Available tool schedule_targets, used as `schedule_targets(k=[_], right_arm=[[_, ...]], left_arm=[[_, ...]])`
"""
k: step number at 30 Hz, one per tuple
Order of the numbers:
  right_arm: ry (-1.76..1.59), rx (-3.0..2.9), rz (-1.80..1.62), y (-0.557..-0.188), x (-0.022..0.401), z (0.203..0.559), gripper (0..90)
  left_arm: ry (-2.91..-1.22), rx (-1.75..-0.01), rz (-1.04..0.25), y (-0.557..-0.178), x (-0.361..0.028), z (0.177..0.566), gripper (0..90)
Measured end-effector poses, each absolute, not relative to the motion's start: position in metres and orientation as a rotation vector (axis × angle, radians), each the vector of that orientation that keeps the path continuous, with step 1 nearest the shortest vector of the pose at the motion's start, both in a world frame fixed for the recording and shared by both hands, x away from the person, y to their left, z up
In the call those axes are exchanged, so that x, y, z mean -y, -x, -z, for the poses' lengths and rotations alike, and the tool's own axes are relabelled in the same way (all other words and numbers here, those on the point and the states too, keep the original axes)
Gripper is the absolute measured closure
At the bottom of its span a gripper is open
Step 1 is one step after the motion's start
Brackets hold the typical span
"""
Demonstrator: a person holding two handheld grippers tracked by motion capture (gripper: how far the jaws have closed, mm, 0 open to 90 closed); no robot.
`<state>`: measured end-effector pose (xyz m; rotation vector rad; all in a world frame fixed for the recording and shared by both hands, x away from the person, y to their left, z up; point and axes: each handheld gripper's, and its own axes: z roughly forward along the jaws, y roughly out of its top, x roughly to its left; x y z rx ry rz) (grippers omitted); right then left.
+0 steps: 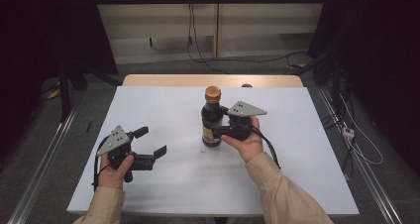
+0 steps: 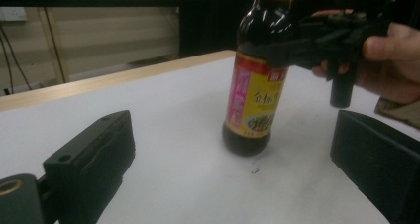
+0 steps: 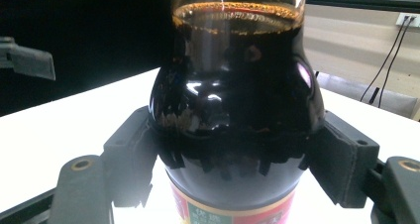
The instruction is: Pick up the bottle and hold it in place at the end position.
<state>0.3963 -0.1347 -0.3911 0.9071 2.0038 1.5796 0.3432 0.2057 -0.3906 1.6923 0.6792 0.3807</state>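
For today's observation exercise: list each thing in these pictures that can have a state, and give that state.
Bottle: upright on the table, capped, dark liquid up into the neck.
Right gripper: shut on the bottle's shoulder.
Left gripper: open, nothing between its jaws, apart from the bottle.

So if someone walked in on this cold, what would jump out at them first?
A dark glass sauce bottle with an orange cap standing upright mid-table on the white table cover, clamped at its shoulder by the right gripper. To its left the left gripper hovers open, holding nothing.
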Motion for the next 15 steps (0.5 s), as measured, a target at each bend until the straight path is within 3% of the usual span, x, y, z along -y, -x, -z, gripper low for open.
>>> schedule_targets(k=[15], right_arm=[[-0.906,-2.005,-1.593,-0.397,0.136,0.392,26.3]], left_arm=[[-1.693,-0.657,-0.337,-0.351,-0.185,0.373,3.1]])
